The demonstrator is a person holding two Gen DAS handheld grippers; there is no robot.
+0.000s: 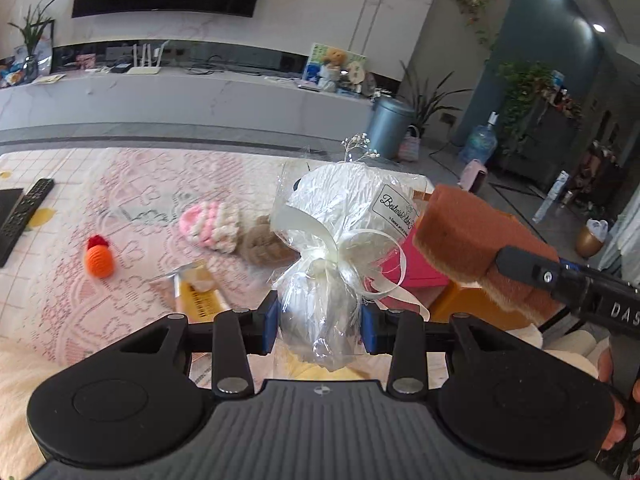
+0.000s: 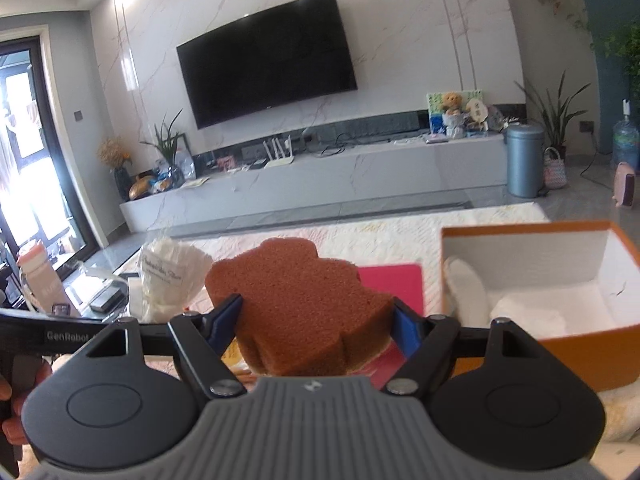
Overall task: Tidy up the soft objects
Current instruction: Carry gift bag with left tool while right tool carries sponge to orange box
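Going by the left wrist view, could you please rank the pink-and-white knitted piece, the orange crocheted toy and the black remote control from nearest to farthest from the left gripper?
From the left gripper:
1. Pink-and-white knitted piece, ahead and slightly left, mid-table.
2. Orange crocheted toy, farther out to the left.
3. Black remote control, at the far left edge of the table.

This is a home living room. A large wall-mounted television (image 2: pixel 267 59) hangs on a marble-look wall above a long low media console (image 2: pixel 320 176) carrying a white router (image 2: pixel 278 154), a teddy bear (image 2: pixel 452 110) and houseplants (image 2: pixel 168 140). A remote control (image 1: pixel 26 210) lies on a table covered by a pink lace tablecloth (image 1: pixel 120 184). A blue pedal bin (image 2: pixel 525 160) and a water jug (image 1: pixel 478 145) stand on the floor.
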